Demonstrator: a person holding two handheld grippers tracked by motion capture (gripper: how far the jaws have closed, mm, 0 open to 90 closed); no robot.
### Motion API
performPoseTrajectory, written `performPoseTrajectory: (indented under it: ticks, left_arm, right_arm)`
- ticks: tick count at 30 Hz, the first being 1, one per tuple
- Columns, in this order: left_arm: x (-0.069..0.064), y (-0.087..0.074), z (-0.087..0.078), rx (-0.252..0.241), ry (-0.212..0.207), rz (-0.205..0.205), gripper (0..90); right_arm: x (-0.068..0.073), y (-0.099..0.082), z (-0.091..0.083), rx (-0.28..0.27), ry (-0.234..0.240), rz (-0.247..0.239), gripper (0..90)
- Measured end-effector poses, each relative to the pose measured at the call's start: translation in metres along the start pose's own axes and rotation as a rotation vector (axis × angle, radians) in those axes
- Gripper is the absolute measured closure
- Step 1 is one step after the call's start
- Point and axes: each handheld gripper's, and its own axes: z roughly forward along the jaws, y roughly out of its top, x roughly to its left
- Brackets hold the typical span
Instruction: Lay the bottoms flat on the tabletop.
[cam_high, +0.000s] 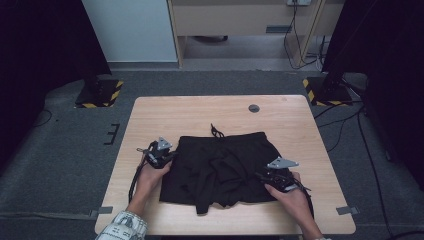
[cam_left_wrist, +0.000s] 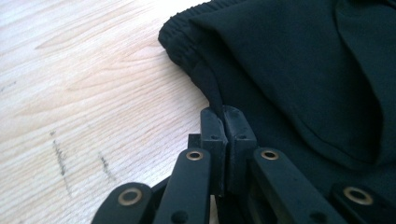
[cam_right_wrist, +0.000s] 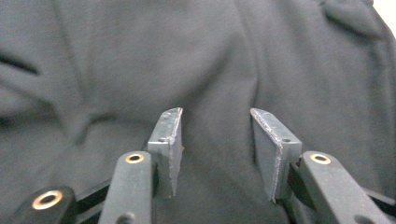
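Note:
A pair of black shorts lies flat on the wooden table, waistband toward the far side and a drawstring poking out. My left gripper sits at the shorts' left edge. In the left gripper view it is shut, pinching a fold of the shorts just below the ribbed waistband. My right gripper is over the shorts' right part near the hem. In the right gripper view it stands open just above the dark cloth, with nothing pressed between the pads.
A round grey cable port sits near the table's far edge. Grey tape marks are at the near corners. Bare wood surrounds the shorts. Stands with yellow-black bases and cables are on the floor beyond.

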Motion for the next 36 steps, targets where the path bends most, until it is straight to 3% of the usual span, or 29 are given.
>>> performPoseTrajectory:
  ticks: [4, 9, 11, 12, 16, 17, 20, 22, 23, 27, 28, 30, 34, 36]
  left_arm:
    - [0.002, -0.001, -0.002, 0.003, 0.01, -0.005, 86.6]
    - [0.003, -0.002, -0.003, 0.012, 0.004, -0.008, 86.1]
    - [0.003, -0.002, -0.005, 0.016, 0.01, -0.01, 84.3]
    - [0.004, -0.002, -0.006, 0.015, 0.022, -0.008, 79.2]
    - [0.008, 0.001, -0.013, -0.024, 0.032, -0.029, 73.1]
    - [0.008, 0.001, -0.013, -0.024, 0.032, -0.029, 73.6]
    - [0.008, 0.005, -0.017, -0.045, 0.024, -0.028, 74.8]
    - [0.008, 0.007, -0.02, -0.052, 0.026, -0.026, 74.7]
    - [0.008, 0.012, -0.025, -0.076, 0.022, -0.03, 74.6]
    - [0.01, 0.02, -0.03, -0.116, -0.002, -0.04, 71.7]
    - [0.01, 0.025, -0.029, -0.122, -0.022, -0.034, 65.6]
    - [0.01, 0.031, -0.022, -0.12, -0.047, -0.04, 61.4]
    - [0.008, 0.039, -0.004, -0.082, -0.061, -0.024, 53.0]
    - [0.008, 0.04, 0.0, -0.073, -0.057, -0.022, 53.0]
  right_arm:
    - [0.016, -0.004, -0.008, 0.032, 0.047, -0.038, 56.3]
    - [0.016, -0.003, -0.011, 0.031, 0.065, -0.035, 51.1]
    - [0.011, 0.002, -0.016, 0.005, 0.051, -0.022, 43.6]
    - [0.001, 0.011, -0.022, -0.037, 0.04, -0.01, 39.4]
    - [-0.024, 0.027, -0.028, -0.091, -0.034, 0.023, 48.7]
    - [-0.024, 0.027, -0.028, -0.091, -0.034, 0.023, 48.7]
    - [-0.044, 0.035, -0.012, -0.06, -0.081, 0.023, 62.3]
    - [-0.047, 0.036, -0.008, -0.053, -0.088, 0.024, 63.0]
    - [-0.053, 0.038, 0.002, -0.04, -0.087, 0.047, 62.2]
    - [-0.056, 0.038, 0.014, -0.014, -0.09, 0.043, 58.0]
    - [-0.055, 0.036, 0.018, -0.002, -0.086, 0.037, 55.6]
    - [-0.055, 0.035, 0.02, 0.006, -0.087, 0.028, 53.5]
    - [-0.055, 0.035, 0.022, 0.004, -0.086, 0.036, 50.0]
    - [-0.054, 0.035, 0.022, 0.002, -0.088, 0.042, 49.1]
